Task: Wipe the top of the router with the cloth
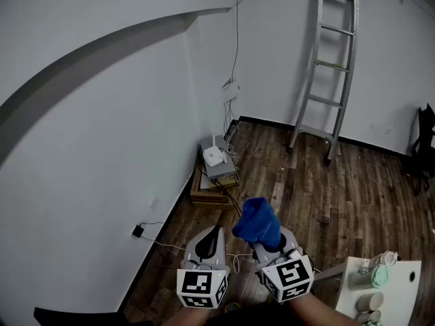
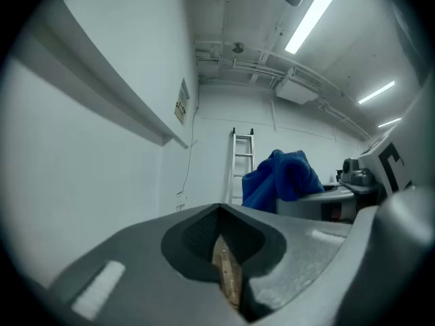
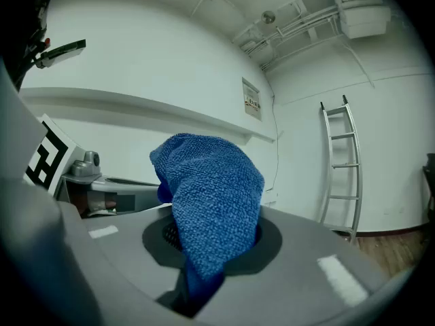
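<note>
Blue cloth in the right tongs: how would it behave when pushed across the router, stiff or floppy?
Probably floppy: the cloth slumps in folds over the right tongs pinching it. Likely light, since one pinched part carries the whole bunch. Its looped pile suggests it would drag, not slide.

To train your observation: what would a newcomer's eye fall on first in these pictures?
The blue cloth clamped in the right tongs stands out, low in the head view's middle. Beyond it, a silver ladder leans against the far wall, and the small white router sits on stacked boxes by the left wall.
</note>
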Motion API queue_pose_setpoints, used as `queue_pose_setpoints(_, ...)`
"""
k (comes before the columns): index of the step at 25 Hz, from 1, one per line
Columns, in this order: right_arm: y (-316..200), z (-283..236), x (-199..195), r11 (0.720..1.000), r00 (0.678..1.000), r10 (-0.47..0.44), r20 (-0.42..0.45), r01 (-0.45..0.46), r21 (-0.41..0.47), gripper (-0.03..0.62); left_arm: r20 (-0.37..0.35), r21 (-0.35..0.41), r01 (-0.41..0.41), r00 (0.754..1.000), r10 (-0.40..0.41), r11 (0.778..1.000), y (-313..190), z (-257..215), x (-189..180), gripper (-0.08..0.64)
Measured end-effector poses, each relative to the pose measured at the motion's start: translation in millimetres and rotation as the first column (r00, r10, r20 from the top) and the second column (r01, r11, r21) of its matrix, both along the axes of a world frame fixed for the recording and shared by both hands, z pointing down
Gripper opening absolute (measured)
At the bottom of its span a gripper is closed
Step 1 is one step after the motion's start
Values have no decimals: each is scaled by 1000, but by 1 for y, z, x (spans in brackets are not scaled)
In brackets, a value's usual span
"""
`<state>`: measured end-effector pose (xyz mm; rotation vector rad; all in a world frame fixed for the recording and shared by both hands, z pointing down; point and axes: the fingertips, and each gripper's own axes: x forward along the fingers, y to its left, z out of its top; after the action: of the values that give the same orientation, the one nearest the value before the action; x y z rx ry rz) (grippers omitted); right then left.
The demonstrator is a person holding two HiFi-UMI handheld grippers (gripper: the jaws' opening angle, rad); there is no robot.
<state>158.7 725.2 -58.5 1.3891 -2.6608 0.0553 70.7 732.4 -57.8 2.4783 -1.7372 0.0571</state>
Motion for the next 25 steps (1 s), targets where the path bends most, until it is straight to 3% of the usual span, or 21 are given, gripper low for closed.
queue_pose_setpoints(16,-11,16,22,998,998,60,-3,-60,18,101,-6,-19,13,1000,-13,1000,-11,14,-7,0)
queue_pose_setpoints(21,-38,32,38,996,997,83,-5,-83,-21,103,-13,-50,10,1000,-11,999,-38,29,-3,0)
queue_pose_setpoints(25,-89,48,39,996,996,84,-4,-85,-40,104,-13,-70,4,1000,-4,998,-87,45,-2,0)
